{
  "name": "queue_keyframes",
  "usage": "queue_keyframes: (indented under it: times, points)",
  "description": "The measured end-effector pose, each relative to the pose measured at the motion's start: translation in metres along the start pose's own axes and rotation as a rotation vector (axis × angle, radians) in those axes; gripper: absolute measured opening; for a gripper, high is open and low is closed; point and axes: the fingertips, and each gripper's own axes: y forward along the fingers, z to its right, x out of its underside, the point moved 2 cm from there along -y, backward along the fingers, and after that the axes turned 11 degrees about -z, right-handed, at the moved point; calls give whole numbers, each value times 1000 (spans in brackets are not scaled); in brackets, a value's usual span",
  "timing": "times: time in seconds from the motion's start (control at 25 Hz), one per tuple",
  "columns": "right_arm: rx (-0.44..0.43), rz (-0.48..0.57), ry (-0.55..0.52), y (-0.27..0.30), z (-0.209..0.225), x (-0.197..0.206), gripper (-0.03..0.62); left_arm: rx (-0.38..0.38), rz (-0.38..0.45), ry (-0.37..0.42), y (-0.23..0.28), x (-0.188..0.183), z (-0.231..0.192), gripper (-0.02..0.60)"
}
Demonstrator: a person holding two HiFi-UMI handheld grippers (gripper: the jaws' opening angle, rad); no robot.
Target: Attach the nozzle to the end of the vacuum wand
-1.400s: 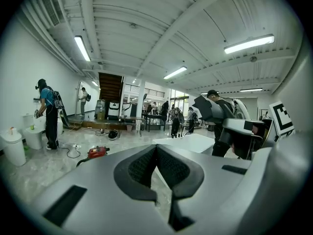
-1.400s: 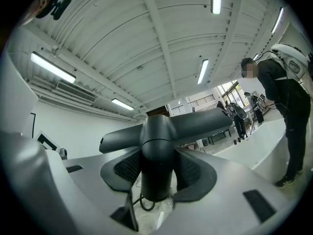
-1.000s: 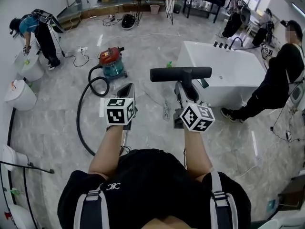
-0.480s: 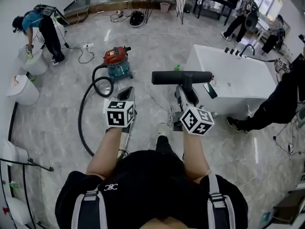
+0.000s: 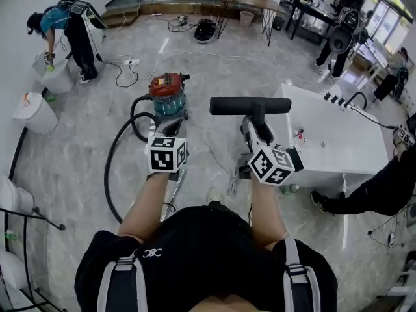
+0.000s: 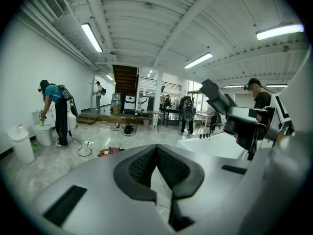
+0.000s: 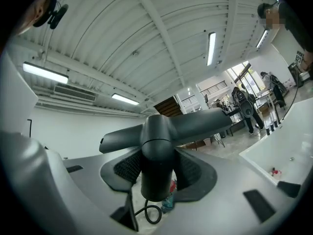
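Observation:
My right gripper (image 5: 255, 126) is shut on the neck of a black T-shaped nozzle (image 5: 250, 105), whose crossbar lies level in front of me. In the right gripper view the nozzle (image 7: 161, 131) stands upright between the ribbed pads of the right gripper (image 7: 157, 173). My left gripper (image 5: 171, 133) is shut and holds nothing; in its own view the pads of the left gripper (image 6: 156, 153) meet. A red and teal vacuum cleaner (image 5: 168, 91) stands on the floor just ahead of it, its black hose (image 5: 116, 155) curving left and back toward me. The wand is hidden.
A white tub-like unit (image 5: 338, 142) stands at the right, with a person in black (image 5: 383, 187) beside it. Another person (image 5: 68, 25) bends over white bins (image 5: 36, 112) at the far left. Cables lie across the grey floor.
Both grippers have travelled forward with me across the floor. The vacuum cleaner is now closer to the left gripper. The nozzle stays in the right gripper.

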Motion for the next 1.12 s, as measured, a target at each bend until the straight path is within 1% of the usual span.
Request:
queue_keyframes:
  times: [0.32, 0.44, 0.56, 0.68, 0.76, 0.84, 0.92, 1.0, 1.04, 1.12]
  points:
    - [-122, -66, -7, 126, 40, -49, 195, -101, -3, -93, 81, -59, -47, 11]
    - [-186, -115, -26, 174, 45, -53, 195, -159, -11, -148, 102, -63, -69, 11]
    - [-265, -167, -31, 218, 47, -49, 195, -229, -28, -201, 114, -58, -87, 11]
    - [-339, -227, -39, 253, 45, -38, 195, -291, -66, -268, 122, -36, -103, 11]
    - [-391, -269, -31, 275, 36, -26, 195, -328, -106, -312, 123, -14, -119, 11]
    - [-440, -314, -17, 293, 23, -7, 195, -363, -153, -338, 122, 11, -137, 11]
    - [-472, -363, -24, 309, 13, 19, 195, -386, -200, -350, 123, 38, -155, 11]
    - [-497, -428, -29, 322, 9, 53, 195, -400, -257, -365, 129, 72, -171, 11]
    - [-506, -461, -19, 330, 8, 72, 195, -412, -281, -372, 135, 90, -181, 11]
    - [-508, -506, 16, 351, 13, 114, 195, -440, -302, -380, 157, 125, -209, 11]
